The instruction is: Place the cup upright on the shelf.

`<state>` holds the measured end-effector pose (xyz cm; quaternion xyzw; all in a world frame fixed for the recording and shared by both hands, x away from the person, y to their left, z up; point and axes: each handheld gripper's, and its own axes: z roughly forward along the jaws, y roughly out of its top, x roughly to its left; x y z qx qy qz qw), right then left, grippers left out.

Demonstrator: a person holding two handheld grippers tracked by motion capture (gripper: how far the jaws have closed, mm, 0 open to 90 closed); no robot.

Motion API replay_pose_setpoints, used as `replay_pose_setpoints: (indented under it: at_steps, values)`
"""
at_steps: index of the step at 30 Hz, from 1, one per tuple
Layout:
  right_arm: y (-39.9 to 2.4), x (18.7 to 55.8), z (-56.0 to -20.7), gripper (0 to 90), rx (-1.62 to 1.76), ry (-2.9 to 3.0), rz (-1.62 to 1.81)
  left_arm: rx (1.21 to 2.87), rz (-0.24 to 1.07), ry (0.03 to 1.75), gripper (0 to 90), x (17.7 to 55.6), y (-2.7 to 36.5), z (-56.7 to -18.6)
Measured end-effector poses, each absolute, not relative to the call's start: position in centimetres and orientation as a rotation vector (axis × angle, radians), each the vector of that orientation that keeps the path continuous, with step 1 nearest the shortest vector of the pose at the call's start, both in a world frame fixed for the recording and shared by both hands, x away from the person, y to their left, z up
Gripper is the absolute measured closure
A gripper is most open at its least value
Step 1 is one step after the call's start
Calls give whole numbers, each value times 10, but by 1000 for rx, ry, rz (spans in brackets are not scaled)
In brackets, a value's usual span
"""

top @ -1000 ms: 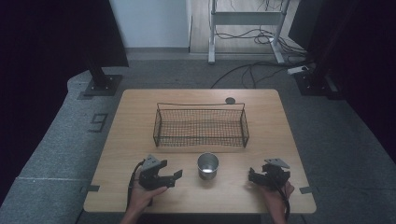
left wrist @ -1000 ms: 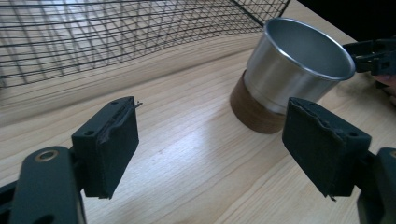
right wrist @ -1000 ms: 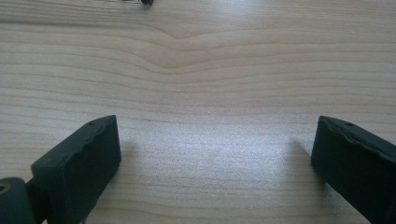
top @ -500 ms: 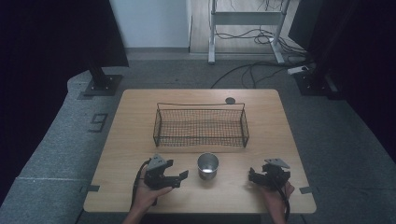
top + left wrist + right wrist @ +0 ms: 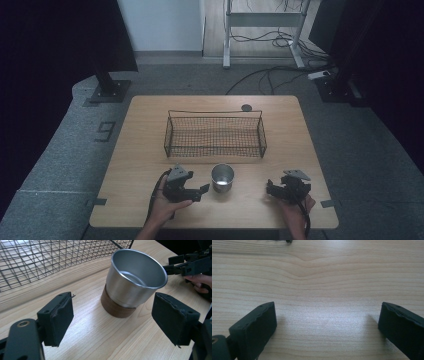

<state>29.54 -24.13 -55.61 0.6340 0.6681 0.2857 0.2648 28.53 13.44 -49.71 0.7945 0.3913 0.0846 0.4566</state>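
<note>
Cup-moving looks like the job at hand, judged from how things lie, with the wire basket as the likely goal. Taking the basket as the landmark: it sits mid-table, empty, its long side facing the person, which leaves its open top easy to reach from the near edge. Just in front of the basket's near wall stands the metal cup, upright, mouth up, apart from the wire. In front of the basket's left half, the left claw is spread wide and holds nothing; its pads flank the cup without touching, seemingly lined up for a sideways grasp. In front of the basket's right end, well clear of the cup, the right claw is likewise wide open and empty over bare wood, probably parked out of the way.

The cup is brushed steel, flaring toward a thin rim, empty inside, with a brown cork-like band around its base.
</note>
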Motion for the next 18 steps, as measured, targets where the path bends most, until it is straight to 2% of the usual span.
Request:
replay_pose_setpoints:
  at_steps: [18]
  values:
    - [-241,295,-556,18,1713,1805,772,1981,179,916,159,285,113,-490]
